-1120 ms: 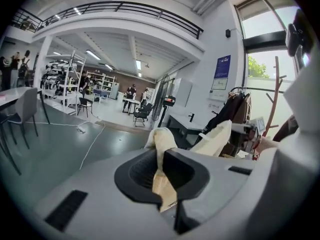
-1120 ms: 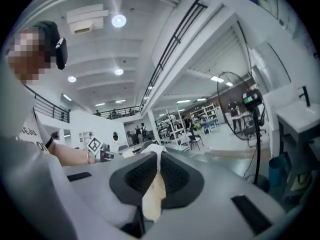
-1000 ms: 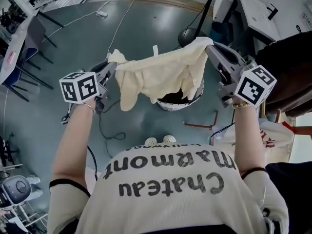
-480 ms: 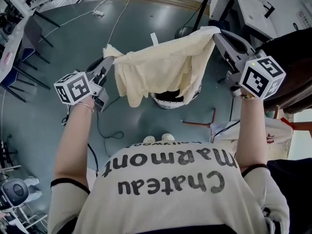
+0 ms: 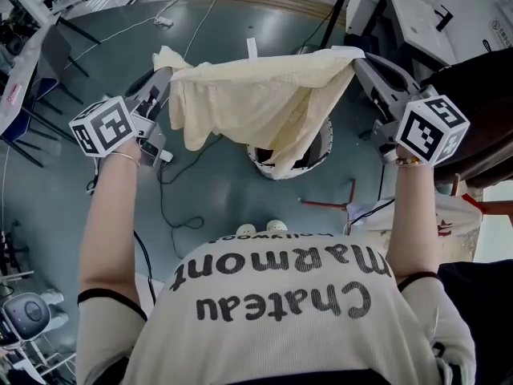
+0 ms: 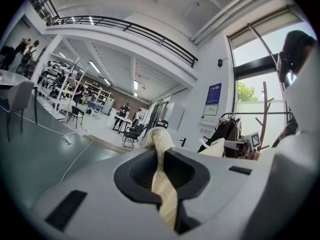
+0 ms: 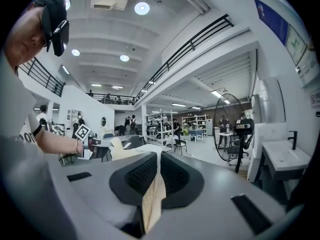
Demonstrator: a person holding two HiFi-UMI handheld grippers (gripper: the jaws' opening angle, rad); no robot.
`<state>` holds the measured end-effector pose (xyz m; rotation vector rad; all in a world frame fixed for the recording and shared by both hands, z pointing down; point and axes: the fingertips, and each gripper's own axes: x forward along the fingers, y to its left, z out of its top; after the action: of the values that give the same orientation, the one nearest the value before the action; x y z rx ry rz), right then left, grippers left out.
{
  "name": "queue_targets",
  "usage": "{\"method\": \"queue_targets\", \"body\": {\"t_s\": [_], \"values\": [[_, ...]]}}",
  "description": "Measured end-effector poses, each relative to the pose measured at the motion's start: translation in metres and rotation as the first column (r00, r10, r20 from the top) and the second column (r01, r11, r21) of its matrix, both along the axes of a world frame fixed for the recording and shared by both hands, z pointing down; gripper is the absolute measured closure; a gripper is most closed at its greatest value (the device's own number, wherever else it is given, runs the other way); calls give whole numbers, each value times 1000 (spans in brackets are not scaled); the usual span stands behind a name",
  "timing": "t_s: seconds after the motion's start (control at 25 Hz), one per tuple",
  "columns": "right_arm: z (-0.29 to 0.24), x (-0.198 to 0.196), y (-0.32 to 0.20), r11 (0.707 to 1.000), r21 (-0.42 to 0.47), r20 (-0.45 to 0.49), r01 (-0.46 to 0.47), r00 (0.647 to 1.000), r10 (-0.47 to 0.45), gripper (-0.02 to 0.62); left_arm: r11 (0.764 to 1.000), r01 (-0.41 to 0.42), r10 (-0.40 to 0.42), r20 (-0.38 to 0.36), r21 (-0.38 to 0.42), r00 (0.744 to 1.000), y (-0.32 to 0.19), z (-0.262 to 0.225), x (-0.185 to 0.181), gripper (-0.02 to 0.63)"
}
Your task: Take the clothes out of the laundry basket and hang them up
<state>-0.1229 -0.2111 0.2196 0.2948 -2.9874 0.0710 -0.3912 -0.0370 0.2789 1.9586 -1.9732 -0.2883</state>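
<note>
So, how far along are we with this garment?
Done: the garment is out of the basket, held up above it. In hand: left gripper and right gripper are each shut on a top corner, spreading it between them. Left: hanging it up, not yet done.

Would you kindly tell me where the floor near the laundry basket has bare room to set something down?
Bare floor lies left of the black cable, out to the chair legs. Right of the laundry basket it is crowded: a red rod, a white bag.

cream garment (image 5: 264,95): stretched between left claw (image 5: 167,77), right claw (image 5: 357,59) | laundry basket (image 5: 318,156): on floor (image 5: 228,195) beneath
</note>
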Motion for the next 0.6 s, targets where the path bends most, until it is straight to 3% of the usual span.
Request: {"method": "queue_targets", "body": {"t_s": [0.16,0.28,0.4,0.6], "values": [[14,10,-14,997,8,-53,-71,996,71,554,1000,-21,21,-8,13,1000,-3,-13,9,569],[18,22,-21,992,-29,-40,-120,992,118,554,1000,-22,23,-63,12,998,-9,-22,17,569],[5,29,-17,987,-85,38,-135,990,139,554,1000,-19,20,-104,12,994,-16,-31,16,569],[-43,42,20,994,-98,233,-38,971,60,554,997,-80,80,-139,6,987,-35,-20,27,568]]}}
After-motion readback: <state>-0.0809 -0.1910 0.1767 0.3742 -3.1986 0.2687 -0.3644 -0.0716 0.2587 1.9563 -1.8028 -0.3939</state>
